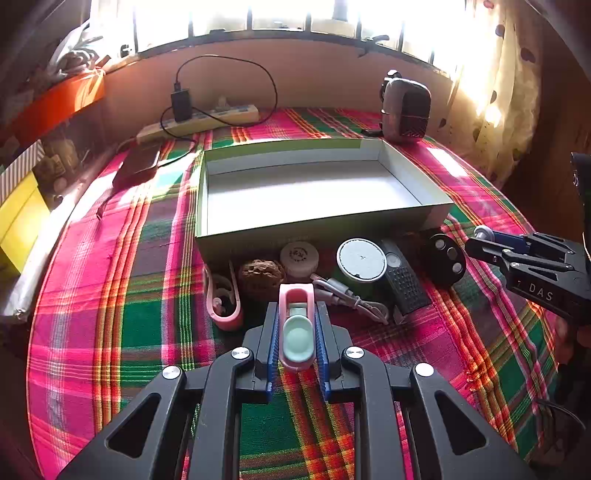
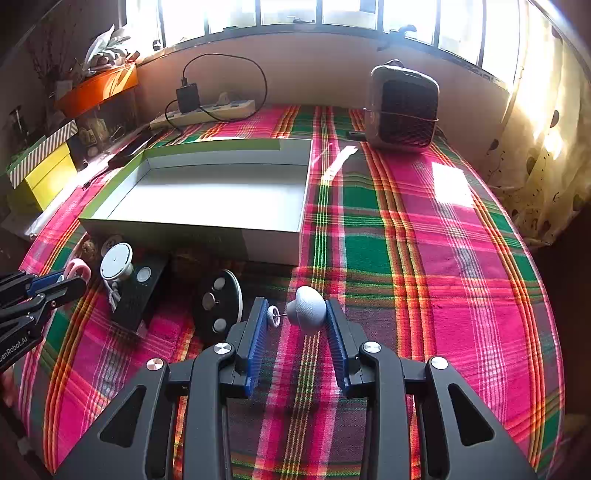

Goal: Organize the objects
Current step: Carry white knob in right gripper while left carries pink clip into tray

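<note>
left gripper (image 1: 297, 332) clamped on pink-and-mint plastic clip (image 1: 296, 325), low over plaid cloth before empty white cardboard box (image 1: 314, 225) | right gripper (image 2: 297, 325) pinching small grey rounded knob (image 2: 306, 310) | risk: knob slipping, pads gripping its curved sides only

Strong daylight pours through the blown-out window (image 1: 295, 18) at the back, throwing bright patches and streaks across the plaid cloth (image 2: 450, 188), while the near corners fall dark and the fisheye lens bends every edge, though the centre stays sharp.
</note>
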